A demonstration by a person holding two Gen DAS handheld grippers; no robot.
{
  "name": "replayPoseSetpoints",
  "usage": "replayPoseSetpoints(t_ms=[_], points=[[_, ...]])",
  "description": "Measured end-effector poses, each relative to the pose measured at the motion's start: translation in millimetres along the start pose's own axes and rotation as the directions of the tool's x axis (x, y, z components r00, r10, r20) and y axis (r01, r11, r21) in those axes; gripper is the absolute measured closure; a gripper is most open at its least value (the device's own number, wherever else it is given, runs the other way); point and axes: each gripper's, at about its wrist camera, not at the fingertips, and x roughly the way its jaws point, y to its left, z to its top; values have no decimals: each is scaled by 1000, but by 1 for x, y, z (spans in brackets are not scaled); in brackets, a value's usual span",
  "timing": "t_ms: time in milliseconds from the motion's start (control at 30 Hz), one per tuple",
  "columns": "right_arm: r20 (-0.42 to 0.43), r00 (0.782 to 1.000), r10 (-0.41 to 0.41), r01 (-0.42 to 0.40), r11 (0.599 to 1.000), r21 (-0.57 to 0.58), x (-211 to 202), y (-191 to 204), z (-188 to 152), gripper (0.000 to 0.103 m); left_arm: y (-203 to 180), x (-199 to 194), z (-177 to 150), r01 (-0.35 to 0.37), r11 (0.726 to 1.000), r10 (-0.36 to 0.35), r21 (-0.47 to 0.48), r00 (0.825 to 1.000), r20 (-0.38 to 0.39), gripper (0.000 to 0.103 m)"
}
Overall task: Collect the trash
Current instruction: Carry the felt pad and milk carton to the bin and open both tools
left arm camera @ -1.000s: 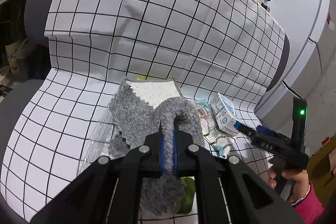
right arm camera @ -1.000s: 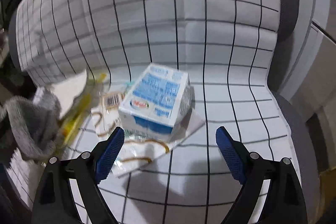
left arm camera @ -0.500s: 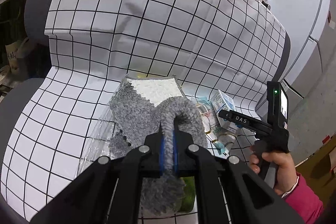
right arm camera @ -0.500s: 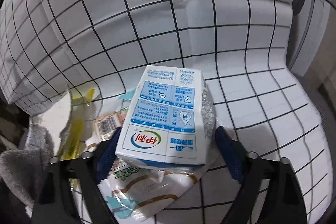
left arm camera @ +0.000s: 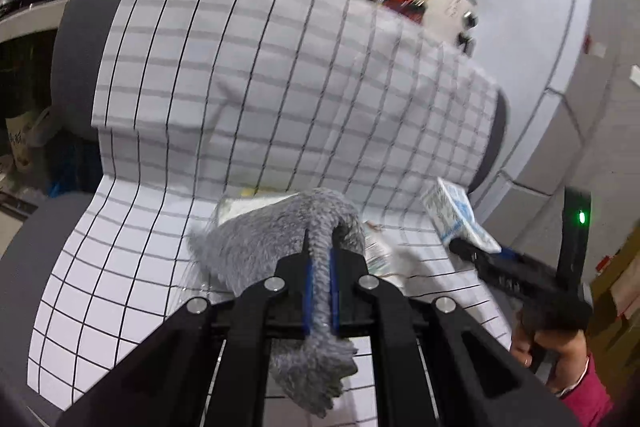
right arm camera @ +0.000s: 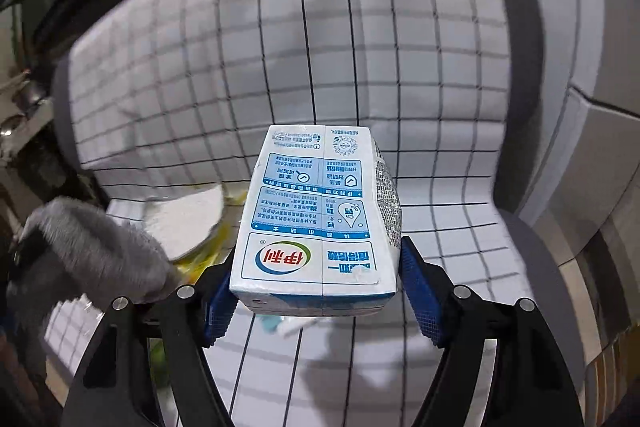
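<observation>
Two grippers lift a cloth and a carton above a checked seat cover

The left gripper (left arm camera: 319,281) pinches a fuzzy grey cloth (left arm camera: 280,239); the right gripper (right arm camera: 316,297), its jaws closing, clasps a boxy, glossy blue-and-white milk carton (right arm camera: 316,215) over the seat's middle, wrappers (left arm camera: 376,251) beneath, the smooth gridded cover (right arm camera: 360,67) behind.

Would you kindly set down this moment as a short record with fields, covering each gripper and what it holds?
left gripper: shut on grey cloth
right gripper: jaws closing, blue pads against both sides of milk carton
carton: lifted clear of checked cover
surface: seat draped in white grid-pattern cover
</observation>
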Motion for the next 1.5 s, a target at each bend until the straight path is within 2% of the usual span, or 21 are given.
replayPoseSetpoints(t_ms=[167, 333, 533, 733, 933, 1033, 1067, 1233, 1333, 1433, 1500], points=[[68, 998, 6, -5, 1000, -13, -52, -6, -21, 30, -30, -35, 3, 81, 996, -82, 33, 996, 41, 99], [113, 994, -3, 1, 1000, 17, -101, -29, -41, 30, -67, -53, -9, 169, 983, -172, 76, 984, 37, 99], [163, 983, -81, 73, 996, 55, -153, -62, -66, 30, -120, -70, -16, 291, 944, -299, 155, 953, 36, 99], [192, 963, -191, 170, 978, 120, -196, -103, -95, 29, -169, -68, -32, 367, 902, -378, 227, 926, 6, 99], [167, 943, -286, 251, 946, 203, -222, -142, -130, 29, -222, -35, -79, 480, 836, -463, 265, 877, -125, 99], [140, 933, -331, 291, 925, 243, -231, -161, -156, 29, -257, -15, -116, 546, 783, -498, 297, 838, -224, 99], [128, 930, -345, 306, 917, 255, -231, -167, -162, 29, -262, -12, -125, 558, 773, -503, 301, 829, -245, 99], [58, 910, -412, 371, 867, 332, -239, -202, -201, 29, -310, 16, -181, 648, 695, -524, 311, 754, -397, 99], [25, 890, -455, 414, 832, 369, -248, -223, -218, 29, -335, 24, -201, 683, 654, -529, 325, 720, -450, 99], [3, 865, -502, 458, 792, 404, -260, -243, -233, 29, -365, 26, -220, 725, 594, -537, 349, 680, -499, 99], [-6, 854, -521, 472, 770, 429, -267, -255, -242, 29, -378, 26, -227, 746, 568, -543, 348, 657, -522, 99]])
